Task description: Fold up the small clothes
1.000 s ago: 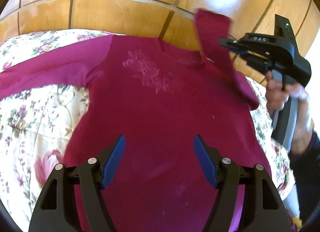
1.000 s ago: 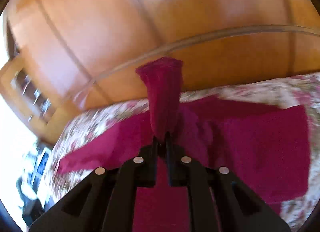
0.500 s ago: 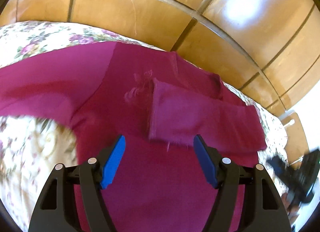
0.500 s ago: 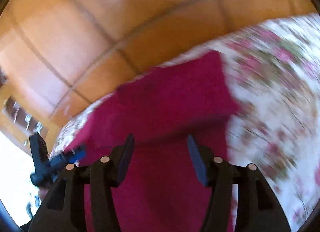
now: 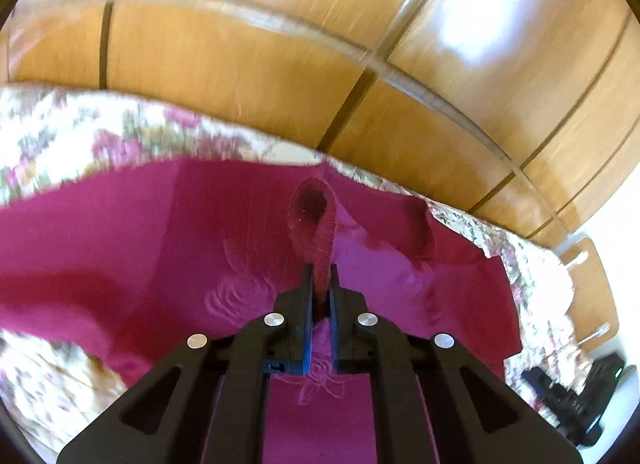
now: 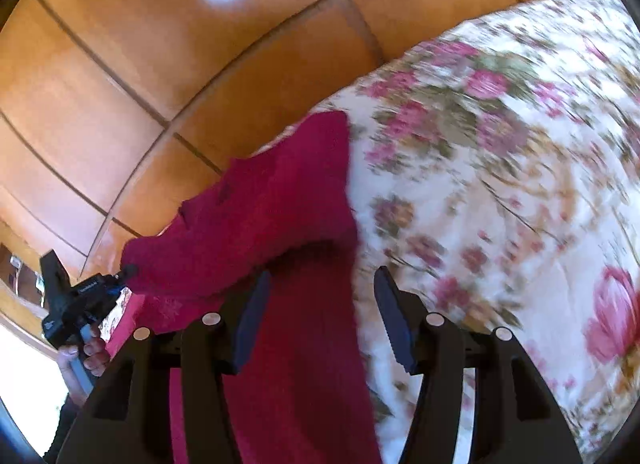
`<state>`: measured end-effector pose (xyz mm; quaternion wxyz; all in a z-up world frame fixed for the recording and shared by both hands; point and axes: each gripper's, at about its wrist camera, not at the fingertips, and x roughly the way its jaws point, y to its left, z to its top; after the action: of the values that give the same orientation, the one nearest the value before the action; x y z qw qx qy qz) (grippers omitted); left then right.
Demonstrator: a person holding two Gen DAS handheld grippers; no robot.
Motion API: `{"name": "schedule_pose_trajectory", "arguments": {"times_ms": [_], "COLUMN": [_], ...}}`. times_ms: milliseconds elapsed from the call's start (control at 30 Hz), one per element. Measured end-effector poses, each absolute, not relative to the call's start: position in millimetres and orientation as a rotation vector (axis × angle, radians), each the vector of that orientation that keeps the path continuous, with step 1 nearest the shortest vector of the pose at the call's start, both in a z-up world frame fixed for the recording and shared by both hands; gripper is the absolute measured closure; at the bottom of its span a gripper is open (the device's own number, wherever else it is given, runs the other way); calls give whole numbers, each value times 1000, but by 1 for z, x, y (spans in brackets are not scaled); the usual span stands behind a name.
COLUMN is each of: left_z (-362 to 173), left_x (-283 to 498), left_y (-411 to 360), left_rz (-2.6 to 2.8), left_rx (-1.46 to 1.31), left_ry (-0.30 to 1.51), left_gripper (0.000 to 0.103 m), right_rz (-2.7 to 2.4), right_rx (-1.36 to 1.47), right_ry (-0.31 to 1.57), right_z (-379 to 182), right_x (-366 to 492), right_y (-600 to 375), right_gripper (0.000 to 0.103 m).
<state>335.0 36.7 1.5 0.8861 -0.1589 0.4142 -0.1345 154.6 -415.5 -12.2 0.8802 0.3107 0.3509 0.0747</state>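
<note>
A magenta long-sleeved top (image 5: 240, 264) lies spread on a floral bedspread (image 5: 52, 136). My left gripper (image 5: 321, 276) is shut on the cuff end of its sleeve (image 5: 316, 224), which stands up in a loop between the jaws. In the right wrist view the top (image 6: 280, 204) has one sleeve folded across the body. My right gripper (image 6: 320, 296) is open and empty, low over the top's right edge. The left gripper also shows in the right wrist view (image 6: 120, 276), and the right gripper in the left wrist view (image 5: 576, 400).
The floral bedspread (image 6: 500, 184) stretches to the right of the top. A glossy wooden panelled wall (image 5: 280, 44) rises just behind the bed. A wooden piece with handles (image 5: 588, 284) stands at the far right.
My right gripper let go of the right sleeve, now folded across the body, and drew back open. My left gripper, open before, has shut on the sleeve cuff.
</note>
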Motion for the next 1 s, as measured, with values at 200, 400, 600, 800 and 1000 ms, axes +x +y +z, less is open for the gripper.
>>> {"name": "schedule_pose_trajectory", "arguments": {"times_ms": [200,400,600,800,1000], "left_z": [0,-46,-62,-48,-48], "left_x": [337,353,345,298,228], "left_y": [43,48,60,121,227], "left_rz": [-210,-138,-125,-99,59], "left_rx": [-292,-227,-295,-511,-679], "left_ry": [839,966,969,944,847], "left_gripper": [98,97,93,80,80], "right_rz": [167,55,-20,-61,-81], "right_rx": [528,484,326,248,216], "right_ry": [734,845,758,757,759], "right_z": [3,-38,-45,-43,-42], "right_x": [216,261,250,250,254], "right_y": [-381,-373,-347,-335,-330], "right_gripper": [58,58,56,54,53]}}
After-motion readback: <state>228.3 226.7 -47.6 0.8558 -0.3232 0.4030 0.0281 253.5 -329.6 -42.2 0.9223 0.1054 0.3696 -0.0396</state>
